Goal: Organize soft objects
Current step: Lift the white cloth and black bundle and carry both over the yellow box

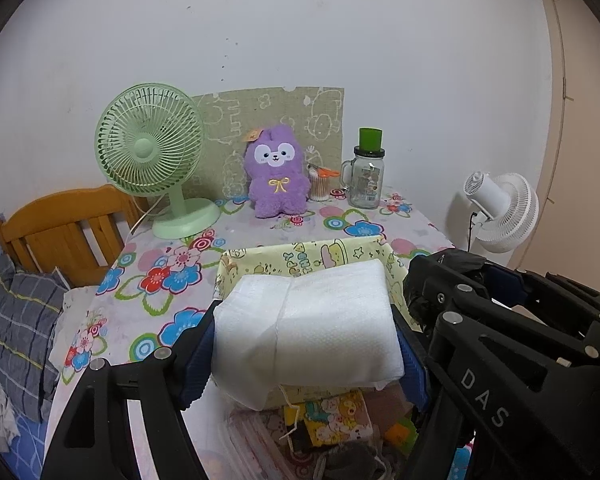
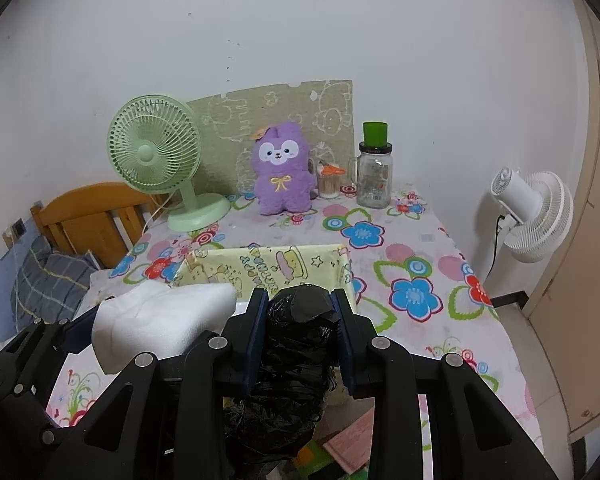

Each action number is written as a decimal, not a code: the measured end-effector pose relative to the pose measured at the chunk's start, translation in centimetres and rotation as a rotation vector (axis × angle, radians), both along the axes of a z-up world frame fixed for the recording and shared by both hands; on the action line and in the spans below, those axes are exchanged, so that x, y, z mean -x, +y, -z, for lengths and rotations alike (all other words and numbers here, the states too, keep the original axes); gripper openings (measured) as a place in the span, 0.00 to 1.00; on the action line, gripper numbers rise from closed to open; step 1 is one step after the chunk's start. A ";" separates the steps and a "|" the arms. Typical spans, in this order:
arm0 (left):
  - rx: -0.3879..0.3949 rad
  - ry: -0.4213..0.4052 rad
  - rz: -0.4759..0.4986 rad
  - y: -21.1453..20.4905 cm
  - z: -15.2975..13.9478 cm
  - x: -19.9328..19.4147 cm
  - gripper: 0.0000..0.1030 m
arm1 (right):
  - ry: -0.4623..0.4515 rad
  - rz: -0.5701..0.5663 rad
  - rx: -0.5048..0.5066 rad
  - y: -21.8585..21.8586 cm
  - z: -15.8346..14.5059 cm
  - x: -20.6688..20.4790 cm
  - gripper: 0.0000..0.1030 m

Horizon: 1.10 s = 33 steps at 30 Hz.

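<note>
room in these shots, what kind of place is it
Most likely a bedroom at home: a wooden headboard with a checked pillow stands beside a table under a floral cloth, which bears a purple plush and a green fan.

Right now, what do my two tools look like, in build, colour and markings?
Both are matte black plastic linkage frames with silver round pivot pins. The left tool has blue ribbed pads inside its fingers; the right tool has the same. White letters "DAS" mark the right tool's arm. No cables or sleeves show.
</note>
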<state>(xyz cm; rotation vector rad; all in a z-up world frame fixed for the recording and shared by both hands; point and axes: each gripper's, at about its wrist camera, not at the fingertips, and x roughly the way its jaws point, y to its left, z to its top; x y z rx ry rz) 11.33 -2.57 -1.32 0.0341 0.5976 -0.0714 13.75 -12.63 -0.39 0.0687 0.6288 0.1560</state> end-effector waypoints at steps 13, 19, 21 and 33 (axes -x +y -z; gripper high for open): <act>-0.013 0.012 -0.024 0.2 0.3 -3.7 0.76 | 0.010 -0.012 -0.001 0.3 0.5 -3.9 0.34; -0.016 0.008 -0.040 0.3 0.3 -5.1 0.76 | 0.004 -0.018 0.012 0.5 0.4 -5.6 0.34; -0.019 0.013 -0.042 0.4 0.4 -5.5 0.76 | 0.003 -0.021 0.018 0.6 0.5 -6.2 0.34; -0.022 0.062 -0.047 0.5 1.9 -8.6 0.79 | 0.044 -0.018 0.030 0.9 2.1 -9.2 0.34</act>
